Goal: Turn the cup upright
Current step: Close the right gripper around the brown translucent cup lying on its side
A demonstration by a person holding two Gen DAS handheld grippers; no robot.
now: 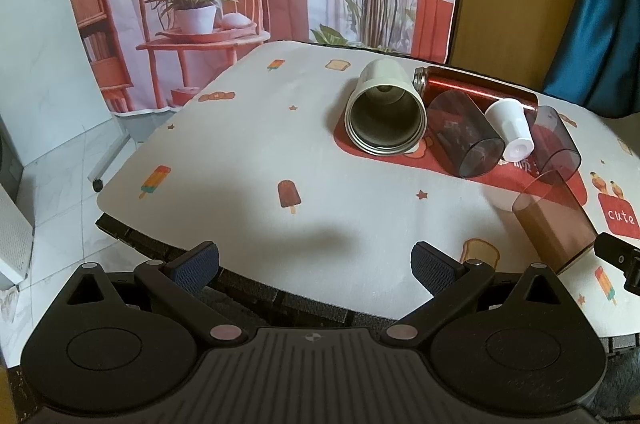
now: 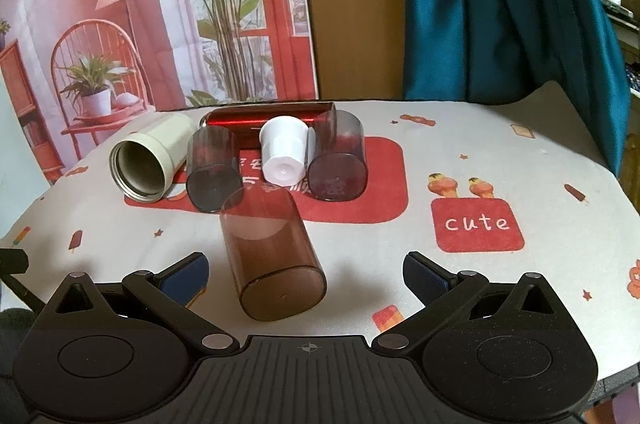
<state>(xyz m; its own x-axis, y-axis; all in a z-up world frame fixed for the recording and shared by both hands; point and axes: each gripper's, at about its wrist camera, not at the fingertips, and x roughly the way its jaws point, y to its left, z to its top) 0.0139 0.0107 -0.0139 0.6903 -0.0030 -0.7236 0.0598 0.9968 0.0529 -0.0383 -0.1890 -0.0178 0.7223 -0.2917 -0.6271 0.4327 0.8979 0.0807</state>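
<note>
R gripper (image 2: pixel 306 272) hung released w/ jaws spread wide around the brown translucent cup (image 2: pixel 272 260) lying on its side, lower centre of frame, prob. lined up to grab & flip; L gripper (image 1: pixel 314 262) sat released over bare surface (image 1: pixel 240 152).

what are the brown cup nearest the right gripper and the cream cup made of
Brown cup: looks like tinted see-through plastic, smooth; the tablecloth shows through its wall. Cream cup: probably metal, with a matte cream coat outside and a dull steel-like lining and ridged bare rim, though that is a guess from looks.
</note>
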